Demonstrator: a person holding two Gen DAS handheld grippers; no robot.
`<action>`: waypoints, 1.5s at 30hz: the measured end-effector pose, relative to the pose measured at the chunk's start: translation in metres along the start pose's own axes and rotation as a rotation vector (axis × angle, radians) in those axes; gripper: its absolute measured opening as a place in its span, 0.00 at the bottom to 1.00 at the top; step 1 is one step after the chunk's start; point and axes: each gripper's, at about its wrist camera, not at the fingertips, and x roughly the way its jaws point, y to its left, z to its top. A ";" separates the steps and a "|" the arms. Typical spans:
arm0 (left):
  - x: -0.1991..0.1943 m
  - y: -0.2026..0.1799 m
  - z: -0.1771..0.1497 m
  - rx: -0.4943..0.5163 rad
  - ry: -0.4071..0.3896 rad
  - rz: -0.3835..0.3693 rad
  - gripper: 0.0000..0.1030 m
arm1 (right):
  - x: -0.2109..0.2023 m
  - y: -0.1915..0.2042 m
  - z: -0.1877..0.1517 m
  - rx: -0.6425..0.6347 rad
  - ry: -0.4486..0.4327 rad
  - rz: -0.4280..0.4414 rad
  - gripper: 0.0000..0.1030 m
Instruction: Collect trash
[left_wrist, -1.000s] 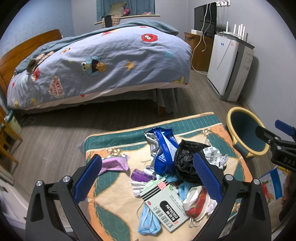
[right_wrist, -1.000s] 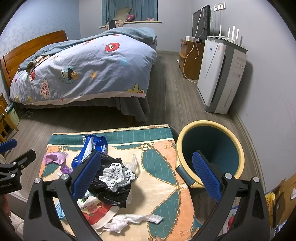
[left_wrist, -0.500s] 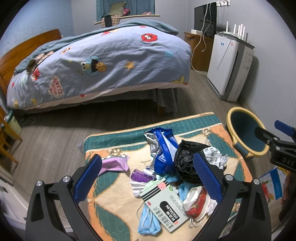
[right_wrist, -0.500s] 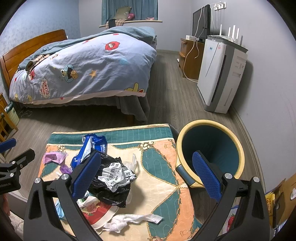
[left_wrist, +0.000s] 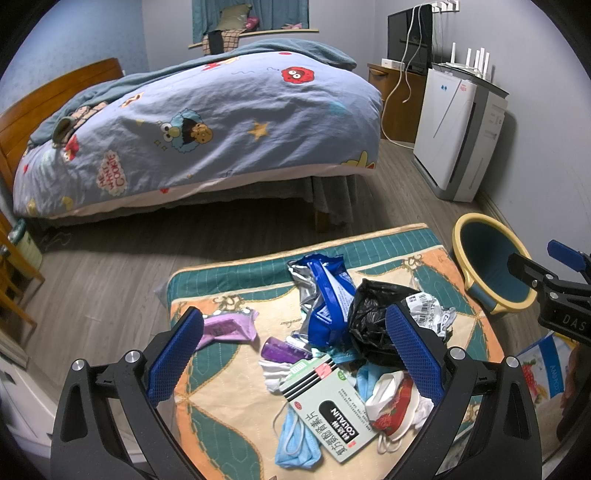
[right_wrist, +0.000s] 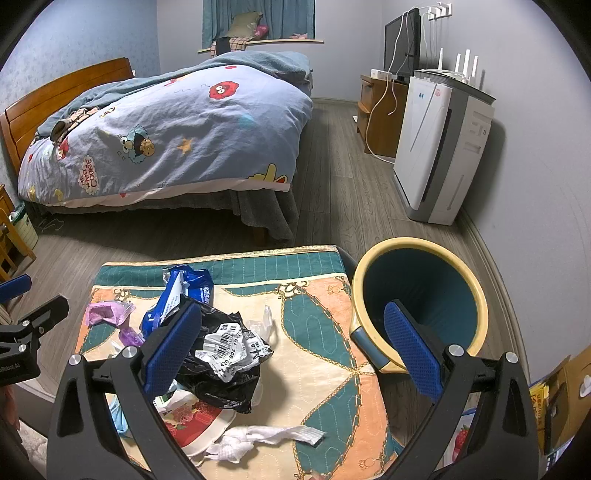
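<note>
Both views are evenly lit by cool, bluish indoor light, moderately bright, no harsh glare. Soft shadow pools under the bed at mid-frame. Focus is sharp throughout, no motion blur. Heavy fisheye bending curves the walls, and black vignette fills all four corners of each frame.

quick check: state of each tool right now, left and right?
Left tool: open, holding nothing, above the trash pile.
Right tool: open, holding nothing.
</note>
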 end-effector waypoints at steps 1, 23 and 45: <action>0.000 0.000 0.000 0.000 0.000 0.000 0.95 | 0.000 0.000 0.000 0.000 0.000 -0.001 0.95; 0.051 0.013 0.024 -0.002 0.011 0.021 0.95 | 0.065 -0.015 -0.001 0.154 0.232 0.135 0.95; 0.110 0.012 0.022 0.019 0.121 -0.051 0.93 | 0.120 -0.014 -0.012 0.318 0.445 0.318 0.01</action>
